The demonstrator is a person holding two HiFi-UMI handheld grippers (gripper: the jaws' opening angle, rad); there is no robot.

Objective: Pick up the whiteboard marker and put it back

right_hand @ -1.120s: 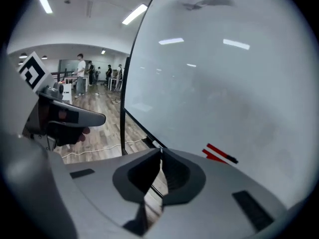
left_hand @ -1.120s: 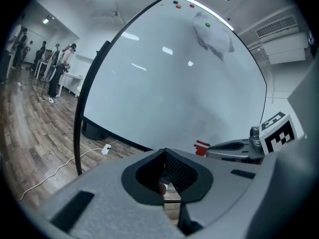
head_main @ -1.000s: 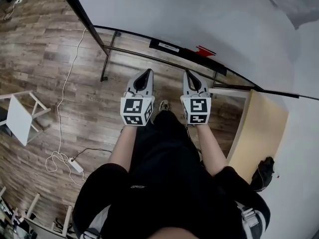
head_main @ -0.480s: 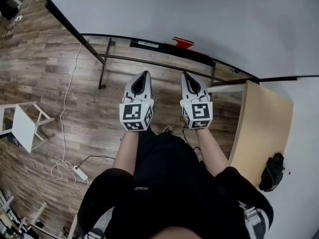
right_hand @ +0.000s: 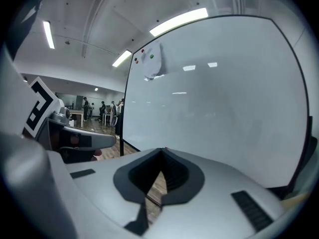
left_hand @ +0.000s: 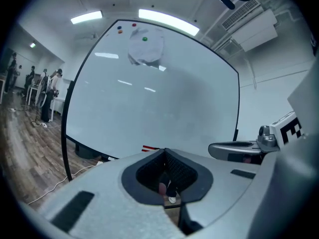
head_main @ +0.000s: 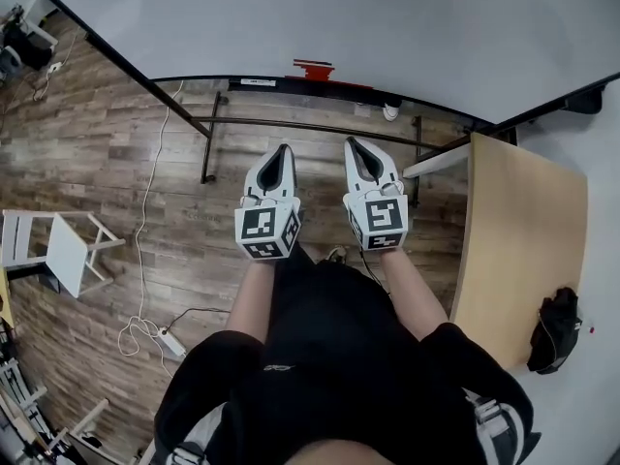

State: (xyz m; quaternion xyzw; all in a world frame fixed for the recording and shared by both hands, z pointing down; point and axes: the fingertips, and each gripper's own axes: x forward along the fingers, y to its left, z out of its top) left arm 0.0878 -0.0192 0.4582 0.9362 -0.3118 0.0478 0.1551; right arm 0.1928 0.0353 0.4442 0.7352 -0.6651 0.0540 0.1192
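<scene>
You hold your left gripper [head_main: 281, 151] and right gripper [head_main: 351, 143] side by side, both aimed at 12 o'clock toward the whiteboard [head_main: 339, 17]. The fingers of both are pressed together, with nothing in them. The red whiteboard marker [head_main: 313, 68] lies on the board's tray [head_main: 271, 84] at 12 o'clock, well apart from your 2 grippers. A wooden desk [head_main: 523, 231] stands at 3 o'clock.

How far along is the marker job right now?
Nothing looks done yet. The left gripper and right gripper are both shut and empty, held out toward the whiteboard. A red object, possibly the marker, lies on the board's ledge, apart from both grippers. Left to do: reach it, pick it up and put it back.
</scene>
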